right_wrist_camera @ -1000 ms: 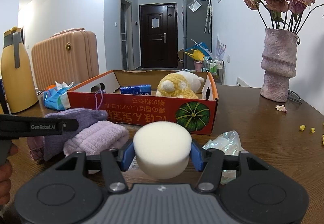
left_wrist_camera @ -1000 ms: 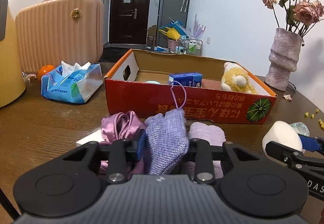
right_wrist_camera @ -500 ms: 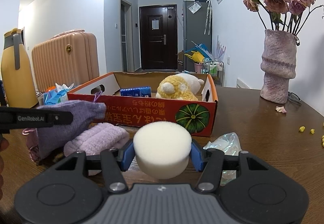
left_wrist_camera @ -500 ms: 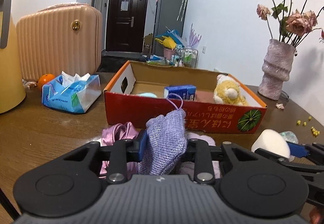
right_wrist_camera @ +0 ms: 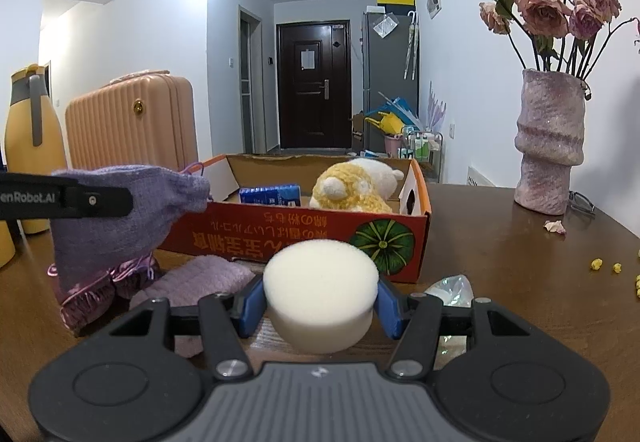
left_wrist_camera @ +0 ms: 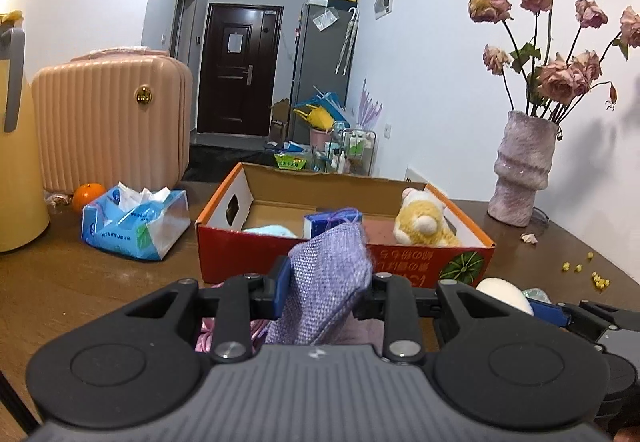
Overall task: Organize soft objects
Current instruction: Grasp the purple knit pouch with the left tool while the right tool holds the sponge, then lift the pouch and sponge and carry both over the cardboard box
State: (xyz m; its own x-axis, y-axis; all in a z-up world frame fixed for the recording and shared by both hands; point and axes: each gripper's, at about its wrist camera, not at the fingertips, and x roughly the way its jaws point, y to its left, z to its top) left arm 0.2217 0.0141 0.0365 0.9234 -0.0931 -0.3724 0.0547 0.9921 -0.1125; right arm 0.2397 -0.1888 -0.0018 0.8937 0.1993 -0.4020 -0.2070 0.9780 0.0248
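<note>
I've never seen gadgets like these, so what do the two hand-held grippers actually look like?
Both look alike: a dark grey ribbed body, matte black plastic linkage arms with silver screws and round discs, and blue pads on the fingers. The left gripper carries white "GenRobot.AI" lettering on its side, seen from the right wrist view. The right gripper matches. No cables or sleeves show.

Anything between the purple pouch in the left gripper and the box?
Only the box's near wall. The purple pouch, clamped in the left gripper, hangs just short of it, top near rim level. Inside, open floor shows left of the blue carton.
</note>
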